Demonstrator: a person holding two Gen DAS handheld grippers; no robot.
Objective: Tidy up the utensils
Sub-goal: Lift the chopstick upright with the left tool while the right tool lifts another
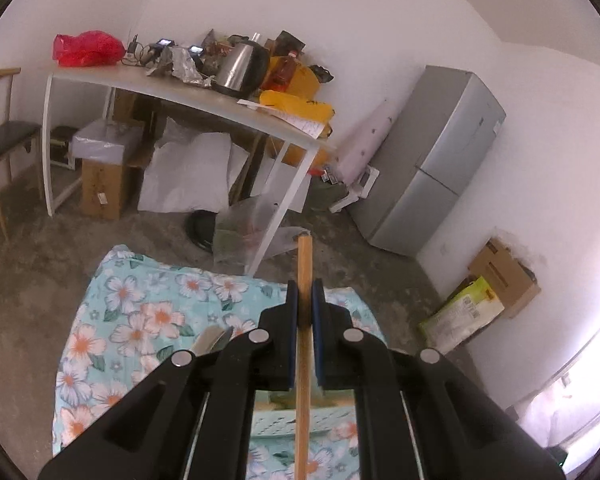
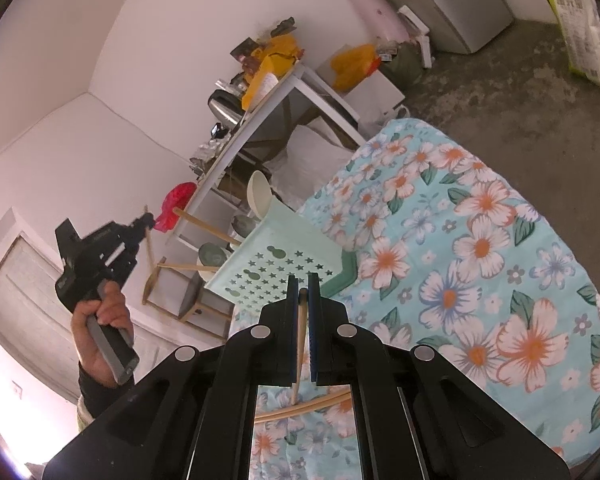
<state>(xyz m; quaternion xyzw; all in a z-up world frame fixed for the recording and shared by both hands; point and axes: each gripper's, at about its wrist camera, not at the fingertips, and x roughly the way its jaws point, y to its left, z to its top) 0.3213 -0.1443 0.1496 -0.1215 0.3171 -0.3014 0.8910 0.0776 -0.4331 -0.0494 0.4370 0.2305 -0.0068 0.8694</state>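
1. utensils are split between the two claws, a holder, and the cloth: each claw carries one wooden chopstick, so the sorting looks to be partway through.
2. the left claw (image 1: 305, 300) is pinched tight on a chopstick (image 1: 304, 264), the stick running between the pads and poking out past the tips, lifted clear above the floral cloth (image 1: 132, 312). from the right wrist view the same claw (image 2: 150, 218) is held up in a hand (image 2: 100, 320), to the left of the holder, with the stick hanging below it.
3. the right claw (image 2: 302, 292) is also closed narrow on a chopstick (image 2: 301, 320), low over the cloth and just beside the near wall of the pale green perforated holder (image 2: 276, 260).
4. already in the holder: a cream ladle (image 2: 260, 196), two spoons with wooden handles (image 2: 212, 258) and what may be more, partly hidden.
5. still left, as i judge it: both held chopsticks need to go into the holder, and another chopstick (image 2: 308, 408) lies on the cloth under the right claw.
6. a metal utensil tip (image 1: 208, 340) shows by the left claw; whether it is sorted i cannot tell.
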